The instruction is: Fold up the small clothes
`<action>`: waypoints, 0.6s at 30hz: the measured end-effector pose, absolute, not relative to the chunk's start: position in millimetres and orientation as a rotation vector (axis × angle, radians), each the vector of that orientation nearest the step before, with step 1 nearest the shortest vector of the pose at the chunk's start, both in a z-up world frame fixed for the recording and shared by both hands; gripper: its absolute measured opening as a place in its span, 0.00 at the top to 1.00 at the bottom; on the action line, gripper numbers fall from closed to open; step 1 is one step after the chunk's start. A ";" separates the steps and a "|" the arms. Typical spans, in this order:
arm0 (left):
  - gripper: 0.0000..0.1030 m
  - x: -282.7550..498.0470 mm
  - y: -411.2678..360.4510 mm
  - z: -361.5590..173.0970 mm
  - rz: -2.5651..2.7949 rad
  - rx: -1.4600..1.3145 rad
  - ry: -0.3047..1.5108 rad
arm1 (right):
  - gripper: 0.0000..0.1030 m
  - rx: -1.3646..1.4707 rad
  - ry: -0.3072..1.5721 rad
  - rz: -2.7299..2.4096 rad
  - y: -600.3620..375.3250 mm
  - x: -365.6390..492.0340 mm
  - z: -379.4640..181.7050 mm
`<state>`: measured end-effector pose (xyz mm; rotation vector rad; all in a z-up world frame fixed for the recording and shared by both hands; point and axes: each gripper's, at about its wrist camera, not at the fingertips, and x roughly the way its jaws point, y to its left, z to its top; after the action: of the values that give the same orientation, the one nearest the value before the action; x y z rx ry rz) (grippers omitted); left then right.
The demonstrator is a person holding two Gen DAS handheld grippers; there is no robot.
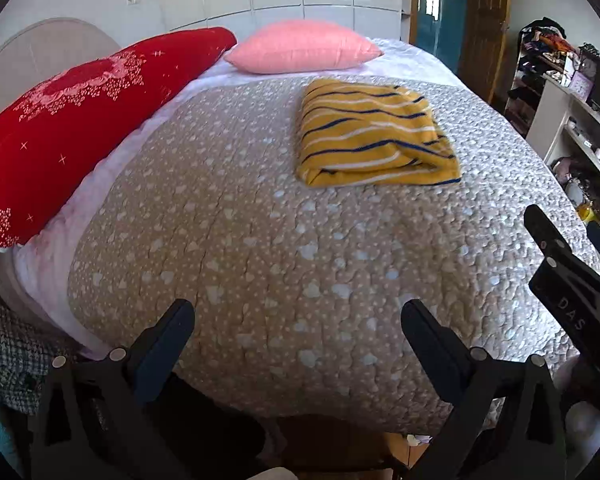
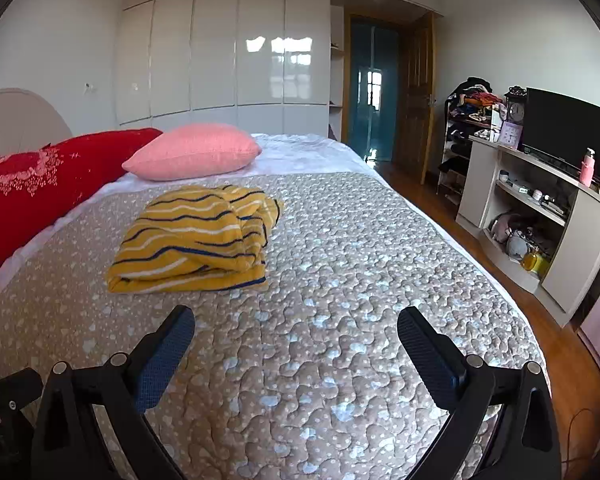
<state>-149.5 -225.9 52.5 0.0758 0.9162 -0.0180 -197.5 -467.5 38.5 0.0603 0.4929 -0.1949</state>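
Observation:
A yellow garment with blue and white stripes (image 1: 374, 134) lies folded into a thick rectangle on the beige quilted bedspread (image 1: 260, 260). It also shows in the right wrist view (image 2: 198, 236), left of centre on the bedspread (image 2: 340, 320). My left gripper (image 1: 298, 312) is open and empty, held over the near part of the bed, well short of the garment. My right gripper (image 2: 296, 320) is open and empty, just in front of the garment's near edge. The right gripper also shows at the right edge of the left wrist view (image 1: 572, 276).
A red patterned pillow (image 1: 72, 120) and a pink pillow (image 1: 304, 46) lie at the head of the bed. White wardrobes (image 2: 220, 48) stand behind. A white TV cabinet (image 2: 540, 216) with a television (image 2: 564, 132) and a cluttered rack (image 2: 472, 120) stand right of the bed.

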 end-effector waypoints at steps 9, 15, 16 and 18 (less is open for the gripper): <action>0.00 -149.7 -225.0 50.1 -0.028 0.076 0.920 | 0.00 0.039 0.510 -0.178 -460.9 -196.2 34.3; 0.00 -148.3 -225.3 45.9 -0.035 0.071 0.936 | 0.00 0.037 0.525 -0.174 -459.3 -194.2 31.1; 0.00 -148.3 -225.3 45.5 -0.035 0.070 0.938 | 0.00 0.038 0.527 -0.173 -459.2 -194.3 30.6; 0.00 -147.8 -225.1 44.0 -0.038 0.065 0.944 | 0.00 0.037 0.530 -0.172 -458.7 -193.9 29.8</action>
<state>-147.9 -225.1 44.0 0.0648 0.9436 -0.0381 -193.9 -458.7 29.8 0.0365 0.5305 -0.1721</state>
